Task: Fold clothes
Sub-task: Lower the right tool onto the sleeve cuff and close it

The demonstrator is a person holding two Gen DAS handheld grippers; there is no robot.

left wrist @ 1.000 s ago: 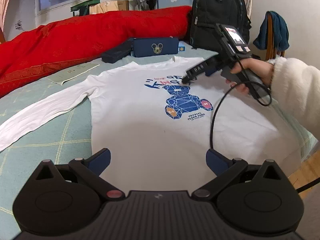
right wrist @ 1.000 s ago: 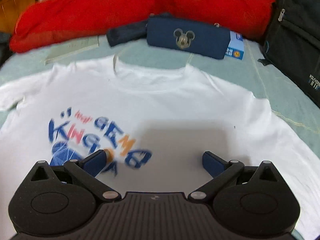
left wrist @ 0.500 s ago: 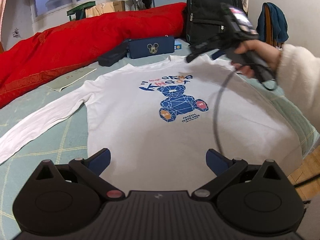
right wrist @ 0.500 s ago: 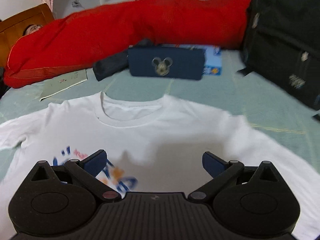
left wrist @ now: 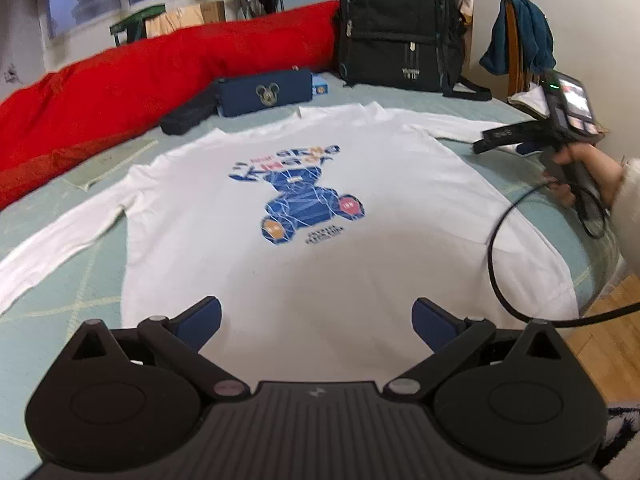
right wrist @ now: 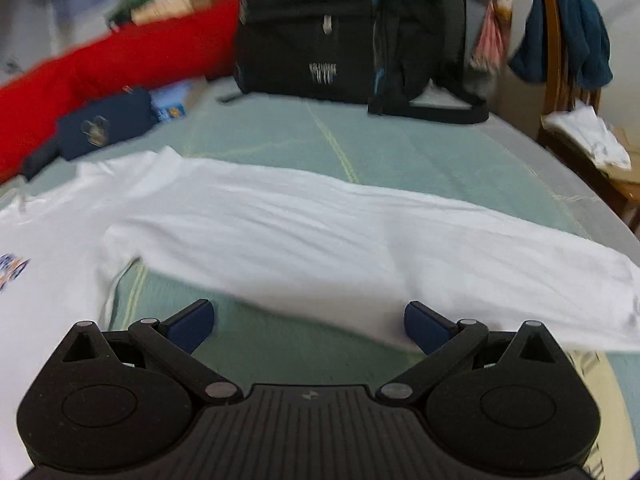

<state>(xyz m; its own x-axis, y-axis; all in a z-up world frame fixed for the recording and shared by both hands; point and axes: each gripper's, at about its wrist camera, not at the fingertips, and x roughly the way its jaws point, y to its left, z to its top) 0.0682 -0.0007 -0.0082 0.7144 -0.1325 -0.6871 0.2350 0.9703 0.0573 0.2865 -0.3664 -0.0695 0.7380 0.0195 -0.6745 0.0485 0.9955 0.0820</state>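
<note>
A: Where's the shirt right now?

B: The white long-sleeved shirt (left wrist: 304, 216) lies flat, print up, across the green bed (left wrist: 52, 264), hem toward the near edge and collar toward the far edge, where a backpack (left wrist: 396, 28) stands. Its right sleeve (right wrist: 360, 248) stretches toward the bed's right edge.

A: And your grippers?

B: I have the left gripper (left wrist: 316, 320) over the hem, fingers spread wide with nothing between them. My right gripper (right wrist: 308, 324) sits just short of that sleeve, also spread apart and empty.

A: How do you expect it to handle?

B: Light, thin and floppy, I'd say. It looks likely to sag and wrinkle from any 1 pinch point, and may slide on the bed cover.

A: So where do you grab?

B: On an edge or seam: probably the cuff end or the sleeve's near edge, pinching both layers, then carry it low across the chest.
</note>
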